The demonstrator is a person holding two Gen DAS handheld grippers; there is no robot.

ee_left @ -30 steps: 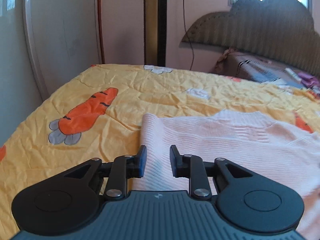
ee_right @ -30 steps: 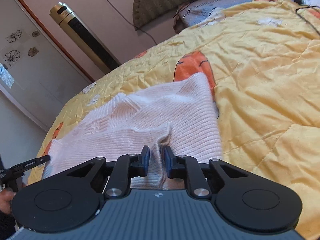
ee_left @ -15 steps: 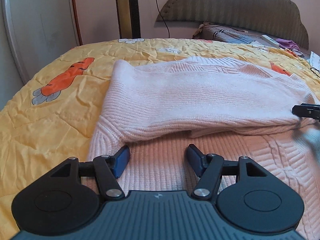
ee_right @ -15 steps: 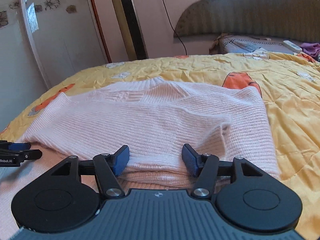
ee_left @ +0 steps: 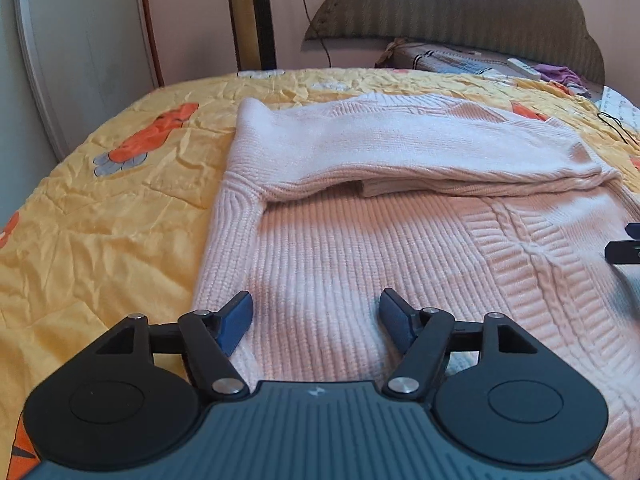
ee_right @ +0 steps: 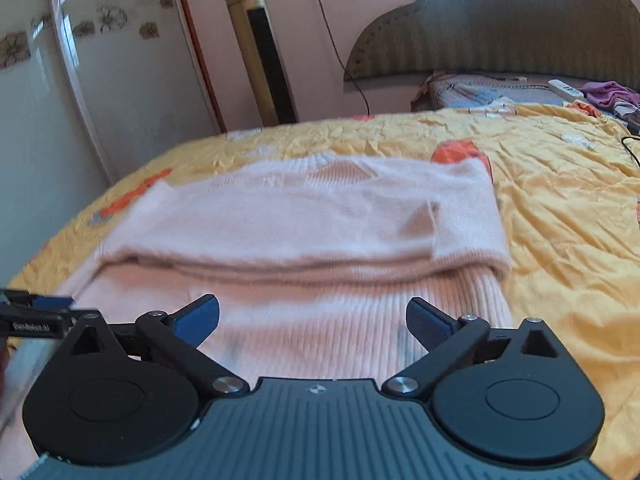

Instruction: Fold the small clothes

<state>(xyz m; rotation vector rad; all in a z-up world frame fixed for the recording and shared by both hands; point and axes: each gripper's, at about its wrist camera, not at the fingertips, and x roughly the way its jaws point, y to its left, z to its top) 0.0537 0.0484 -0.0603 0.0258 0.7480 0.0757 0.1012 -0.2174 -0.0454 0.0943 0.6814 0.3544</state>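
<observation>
A pale pink knitted sweater (ee_left: 400,240) lies on the yellow bedspread (ee_left: 100,220), its far part folded over toward me into a thick band (ee_left: 400,148). My left gripper (ee_left: 316,316) is open and empty, low over the sweater's near left side. My right gripper (ee_right: 312,320) is open and empty over the sweater's (ee_right: 320,220) near right side. The right gripper's tip (ee_left: 628,246) shows at the right edge of the left wrist view. The left gripper's tip (ee_right: 32,312) shows at the left edge of the right wrist view.
The bedspread has orange carrot prints (ee_left: 156,132). A padded headboard (ee_right: 520,32), a patterned pillow (ee_right: 480,88) and purple cloth (ee_right: 608,92) are at the far end. A gold tower fan (ee_right: 260,48) and a white wardrobe (ee_right: 100,80) stand beyond the bed.
Both grippers went from shut or nearly shut to wide open, released the folded-over sweater edge and drew back toward me. The folded band now lies flat on the sweater.
</observation>
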